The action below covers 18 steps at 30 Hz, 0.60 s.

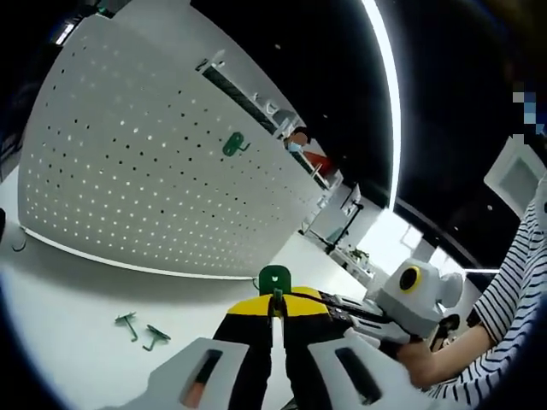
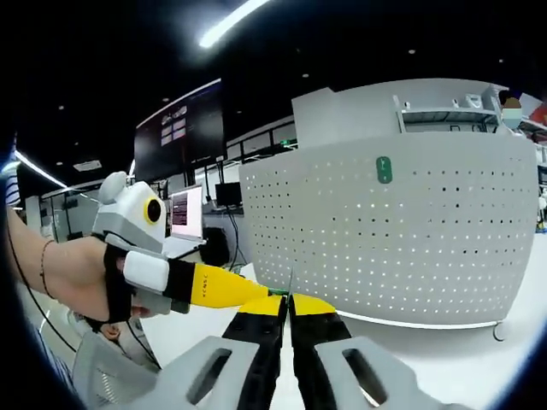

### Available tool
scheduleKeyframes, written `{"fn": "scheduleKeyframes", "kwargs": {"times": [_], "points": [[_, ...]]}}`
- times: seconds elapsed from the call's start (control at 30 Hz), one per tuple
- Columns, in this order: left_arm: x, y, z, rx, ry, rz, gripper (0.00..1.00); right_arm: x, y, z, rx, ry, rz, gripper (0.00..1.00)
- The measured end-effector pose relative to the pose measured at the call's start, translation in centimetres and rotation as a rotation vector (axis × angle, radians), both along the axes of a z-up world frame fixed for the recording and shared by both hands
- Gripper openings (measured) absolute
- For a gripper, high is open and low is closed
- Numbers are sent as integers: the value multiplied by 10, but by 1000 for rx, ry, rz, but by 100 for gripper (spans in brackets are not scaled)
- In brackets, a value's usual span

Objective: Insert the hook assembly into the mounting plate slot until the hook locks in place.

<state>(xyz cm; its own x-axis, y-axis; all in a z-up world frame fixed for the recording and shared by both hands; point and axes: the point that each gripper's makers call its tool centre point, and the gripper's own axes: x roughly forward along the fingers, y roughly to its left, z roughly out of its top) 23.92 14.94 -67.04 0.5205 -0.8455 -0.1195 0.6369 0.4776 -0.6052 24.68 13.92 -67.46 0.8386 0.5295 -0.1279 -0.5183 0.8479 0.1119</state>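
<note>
Now, hook in hand: a green hook (image 1: 275,278) sits pinched at the tips of the left gripper (image 1: 275,306), its flat green tab standing up above the yellow jaw ends.
Left gripper: pressed together on the hook, held low in front of the white pegboard (image 1: 145,162).
Right gripper: (image 2: 289,307) jaws pressed together with only a thin dark sliver at the tips; what that sliver is I cannot tell. It meets the left gripper's tip just beside it.
Board: one green hook (image 1: 232,145) already hangs on it, well above the held one.
Spares: two green hooks (image 1: 141,329) lie on the white worktop (image 1: 68,342) near the board's foot.
How to do it well: keep the tab square to the board, aim its prongs at one row of holes, push straight in, then press down until it seats; steady with the right gripper rather than twisting.
</note>
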Motion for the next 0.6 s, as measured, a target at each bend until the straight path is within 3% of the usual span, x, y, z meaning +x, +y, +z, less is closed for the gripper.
{"fn": "scheduleKeyframes", "kwargs": {"times": [0.3, 0.47, 0.6], "points": [[1, -1, 2, 31, -11, -6, 1, 0, -1, 1, 15, 3, -5, 0], [2, -5, -1, 133, -62, -12, 1, 2, -4, -2, -4, 24, -7, 1], [5, -7, 1, 151, -78, -1, 1, 3, -10, -3, -1, 40, -20, 4]]}}
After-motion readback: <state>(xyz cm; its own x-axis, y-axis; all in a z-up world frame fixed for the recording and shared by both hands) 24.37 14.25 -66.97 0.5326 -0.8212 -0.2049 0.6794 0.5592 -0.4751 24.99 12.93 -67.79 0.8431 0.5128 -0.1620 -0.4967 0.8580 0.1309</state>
